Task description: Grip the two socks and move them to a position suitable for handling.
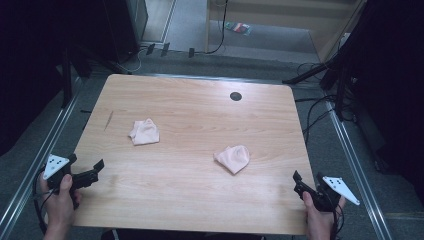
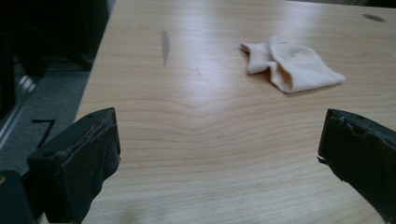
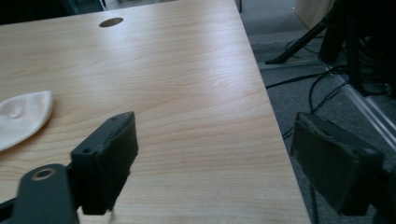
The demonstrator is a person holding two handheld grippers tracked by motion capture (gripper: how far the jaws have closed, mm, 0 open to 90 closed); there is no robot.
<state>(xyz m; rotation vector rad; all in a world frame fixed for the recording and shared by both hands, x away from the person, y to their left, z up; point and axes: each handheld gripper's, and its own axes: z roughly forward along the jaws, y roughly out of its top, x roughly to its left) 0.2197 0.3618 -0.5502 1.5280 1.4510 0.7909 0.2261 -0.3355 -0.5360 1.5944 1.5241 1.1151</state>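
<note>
Two pale pink crumpled cloths lie on the wooden table (image 1: 190, 185). One cloth (image 1: 144, 132) sits left of centre; the left gripper view has it ahead and to the right (image 2: 292, 64). The other cloth (image 1: 233, 158) lies right of centre, and its edge shows at the left of the right gripper view (image 3: 21, 116). My left gripper (image 1: 92, 171) is open at the table's front left edge, held in a hand, jaws wide apart with nothing between them (image 2: 219, 154). My right gripper (image 1: 305, 181) is open at the front right corner, jaws straddling the table edge (image 3: 215, 158).
A dark round hole (image 1: 235, 96) sits near the table's far edge. A dark streak (image 1: 108, 120) marks the left side. Cables and black stand legs (image 1: 320, 75) lie on the grey floor to the right. A wooden cabinet (image 1: 280, 20) stands behind.
</note>
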